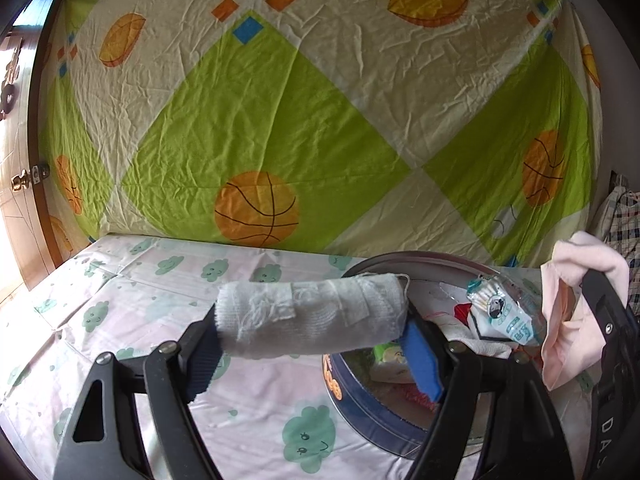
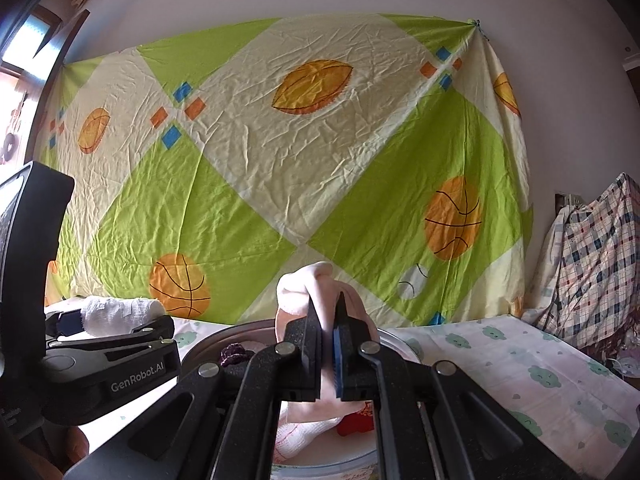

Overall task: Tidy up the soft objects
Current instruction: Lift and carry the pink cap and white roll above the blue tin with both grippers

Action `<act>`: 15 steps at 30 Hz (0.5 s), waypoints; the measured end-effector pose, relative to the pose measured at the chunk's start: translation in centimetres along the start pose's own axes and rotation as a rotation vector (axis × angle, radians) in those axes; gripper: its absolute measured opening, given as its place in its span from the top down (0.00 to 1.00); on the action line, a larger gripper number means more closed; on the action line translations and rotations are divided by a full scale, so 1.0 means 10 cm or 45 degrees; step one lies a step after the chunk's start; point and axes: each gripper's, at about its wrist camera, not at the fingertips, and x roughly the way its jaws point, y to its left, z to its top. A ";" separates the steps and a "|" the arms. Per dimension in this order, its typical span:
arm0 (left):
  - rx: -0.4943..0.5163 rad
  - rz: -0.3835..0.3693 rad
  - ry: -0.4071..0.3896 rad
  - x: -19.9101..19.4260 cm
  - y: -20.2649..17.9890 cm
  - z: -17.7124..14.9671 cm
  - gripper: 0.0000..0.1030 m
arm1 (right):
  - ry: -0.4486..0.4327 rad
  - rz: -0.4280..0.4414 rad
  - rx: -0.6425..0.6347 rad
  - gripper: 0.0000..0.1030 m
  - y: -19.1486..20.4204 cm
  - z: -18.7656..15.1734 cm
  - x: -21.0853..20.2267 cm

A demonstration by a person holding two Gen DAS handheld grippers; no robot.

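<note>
Pink cloth [image 2: 320,300] in right gripper [image 2: 328,344]

Home bedroom: basketball bedsheet [image 2: 296,168] pinned on wall.

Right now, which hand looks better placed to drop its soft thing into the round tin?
Probably the right fingers: their pale pink cloth hangs over the round blue tin, while the left fingers hold the white gauze roll mostly beside it.

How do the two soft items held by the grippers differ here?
The white gauze roll is a firm cylinder lying crosswise in the left gripper; the pink cloth is limp and bunched, sticking up from the right gripper. The roll looks frayed; the cloth smooth. Both are clamped above the round tin.
</note>
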 end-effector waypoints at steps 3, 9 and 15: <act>0.003 -0.011 0.007 0.05 -0.06 0.00 0.23 | 0.006 -0.009 0.004 0.95 -0.05 0.00 0.04; 0.011 -0.036 0.017 0.13 -0.17 0.02 0.23 | 0.007 -0.019 0.009 0.95 -0.11 0.03 0.11; 0.012 -0.059 0.030 0.22 -0.28 0.04 0.23 | 0.013 -0.037 0.018 0.95 -0.19 0.04 0.18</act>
